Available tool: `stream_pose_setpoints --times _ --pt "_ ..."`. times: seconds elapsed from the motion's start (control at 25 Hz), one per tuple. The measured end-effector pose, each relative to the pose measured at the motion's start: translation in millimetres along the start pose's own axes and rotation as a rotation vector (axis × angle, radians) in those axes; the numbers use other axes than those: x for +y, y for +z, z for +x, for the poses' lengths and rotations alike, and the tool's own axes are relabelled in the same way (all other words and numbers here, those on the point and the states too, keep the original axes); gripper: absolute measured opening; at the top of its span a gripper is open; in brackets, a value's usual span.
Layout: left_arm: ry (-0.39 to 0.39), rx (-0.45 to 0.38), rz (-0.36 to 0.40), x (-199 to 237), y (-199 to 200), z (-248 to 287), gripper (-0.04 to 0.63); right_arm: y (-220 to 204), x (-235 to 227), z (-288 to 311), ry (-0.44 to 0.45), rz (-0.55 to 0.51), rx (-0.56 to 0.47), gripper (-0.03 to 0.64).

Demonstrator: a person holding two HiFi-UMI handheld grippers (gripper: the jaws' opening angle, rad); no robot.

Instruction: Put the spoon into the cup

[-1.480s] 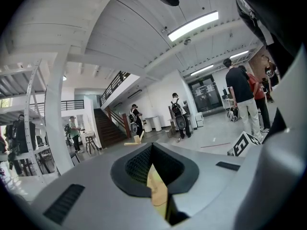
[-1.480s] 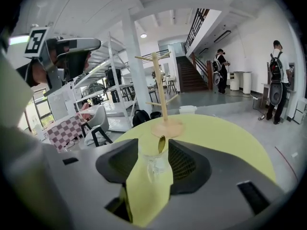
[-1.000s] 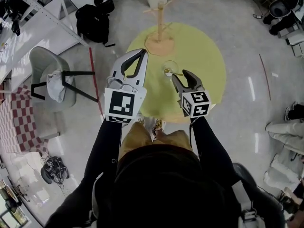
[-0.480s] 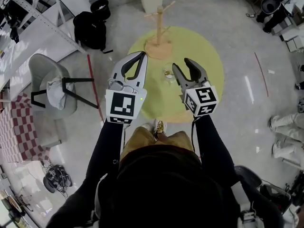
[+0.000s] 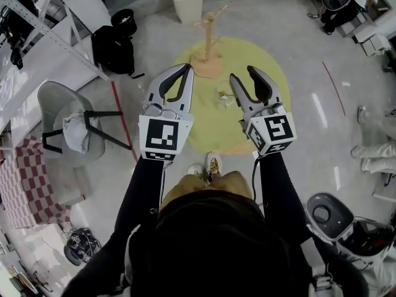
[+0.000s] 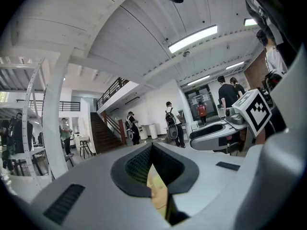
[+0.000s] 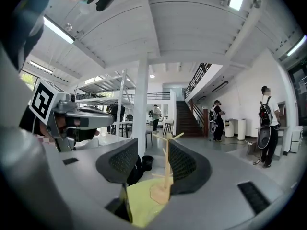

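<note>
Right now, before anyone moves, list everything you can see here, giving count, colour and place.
Cup: one, clear glass, on the yellow surface between the grippers.
Spoon: one, gold, at the cup; too small to say more.
Rack: one, pale wood, far side of the yellow surface.
Yellow surface: one, round, centre.
Bin: one, white, beyond the rack.
Backpack: one, black, floor, upper left.
Chair: one, grey, left.
Left gripper: one, white, jaws together, empty.
Right gripper: one, grey, jaws apart, empty.
</note>
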State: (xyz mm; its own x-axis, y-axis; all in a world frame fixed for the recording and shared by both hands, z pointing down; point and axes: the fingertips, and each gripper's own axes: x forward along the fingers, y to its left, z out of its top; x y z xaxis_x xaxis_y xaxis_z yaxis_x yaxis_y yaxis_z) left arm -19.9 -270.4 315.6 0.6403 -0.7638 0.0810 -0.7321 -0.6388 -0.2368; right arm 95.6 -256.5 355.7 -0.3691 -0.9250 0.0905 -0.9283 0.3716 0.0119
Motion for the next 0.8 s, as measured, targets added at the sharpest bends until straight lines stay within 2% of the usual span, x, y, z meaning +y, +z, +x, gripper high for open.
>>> stream_pose_setpoints --times 0.32,0.6,0.8 --pt "0.002 -0.038 -0.019 -1.6 10.1 -24.7 0.014 24.3 21.6 -26.9 -0.059 -0.023 -0.068 0.205" --pt "-0.059 -0.1 -0.032 -14.7 20.0 -35.1 0.014 31.9 32.3 -48.3 -0.08 -0.056 -0.091 0.147" --pt "-0.078 -0.107 -0.021 -24.7 21.6 -39.2 0.014 37.5 34.3 -61.3 -0.099 -0.074 -0.1 0.081"
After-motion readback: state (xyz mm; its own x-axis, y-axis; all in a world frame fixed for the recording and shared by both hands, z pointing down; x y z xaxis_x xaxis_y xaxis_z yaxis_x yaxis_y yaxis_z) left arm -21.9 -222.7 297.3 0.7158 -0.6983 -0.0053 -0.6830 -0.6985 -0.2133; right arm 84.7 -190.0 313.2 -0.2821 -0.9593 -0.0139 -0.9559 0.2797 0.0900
